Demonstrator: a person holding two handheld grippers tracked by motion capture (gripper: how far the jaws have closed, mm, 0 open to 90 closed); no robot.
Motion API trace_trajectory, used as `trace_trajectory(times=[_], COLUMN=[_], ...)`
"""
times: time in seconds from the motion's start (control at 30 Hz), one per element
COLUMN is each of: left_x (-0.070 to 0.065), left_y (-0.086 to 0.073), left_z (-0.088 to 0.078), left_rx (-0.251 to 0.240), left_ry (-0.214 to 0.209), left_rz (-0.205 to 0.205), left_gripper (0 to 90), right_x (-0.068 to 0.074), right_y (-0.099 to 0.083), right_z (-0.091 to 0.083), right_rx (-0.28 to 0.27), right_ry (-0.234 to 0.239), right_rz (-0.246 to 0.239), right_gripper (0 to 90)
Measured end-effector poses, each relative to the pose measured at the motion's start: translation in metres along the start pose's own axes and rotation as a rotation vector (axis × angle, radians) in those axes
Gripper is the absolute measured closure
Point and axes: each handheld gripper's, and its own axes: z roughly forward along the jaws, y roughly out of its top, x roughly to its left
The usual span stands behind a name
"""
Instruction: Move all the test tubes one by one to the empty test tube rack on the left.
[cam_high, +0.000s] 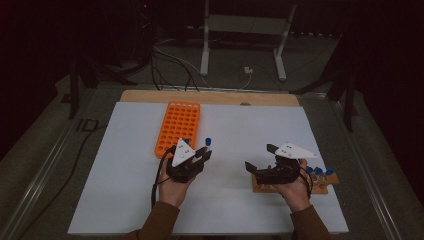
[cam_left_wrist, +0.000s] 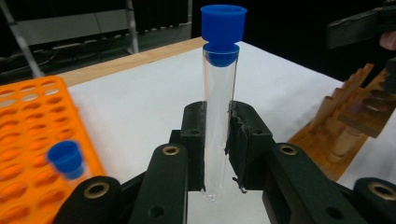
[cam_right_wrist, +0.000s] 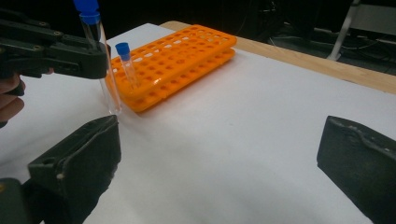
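left tongs (cam_left_wrist: 215, 140) clamp the capped tube (cam_left_wrist: 218, 107) upright — keep it vertical, lower into an orange rack (cam_left_wrist: 28, 121) hole; right tongs (cam_right_wrist: 219, 154) gape empty.

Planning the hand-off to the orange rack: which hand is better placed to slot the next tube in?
Left. Its tool already clamps the blue-capped tube upright beside the orange rack. The right tool is open and empty, by the wooden stand.

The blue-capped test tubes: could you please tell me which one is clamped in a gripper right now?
The test tube held upright in the left gripper; another tube stands in the orange rack, the rest in the wooden stand.
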Motion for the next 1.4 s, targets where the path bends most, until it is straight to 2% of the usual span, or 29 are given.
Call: trace_trajectory(times=[0.3,0.77,1.27,1.4], left_x=[0.019,0.049,0.066,0.069], left_y=[-0.004,-0.012,-0.019,-0.021], left_z=[-0.01,-0.017,-0.004,0.001], left_rx=[-0.008,-0.003,0.002,0.023], left_ry=[0.05,0.158,0.22,0.23], left_rz=[-0.017,-0.023,-0.043,-0.045], left_gripper=[76.6,76.6,76.6,76.6], right_x=[0.001,0.002,0.003,0.003], right_y=[0.001,0.001,0.001,0.001], right_z=[-0.001,-0.002,-0.002,-0.001], right_rx=[-0.006,-0.016,-0.015,-0.013], right_ry=[0.009,0.016,0.018,0.018], right_rz=[-0.007,-0.012,-0.018,-0.02], right_gripper=[0.2,0.2,0.2,0.2])
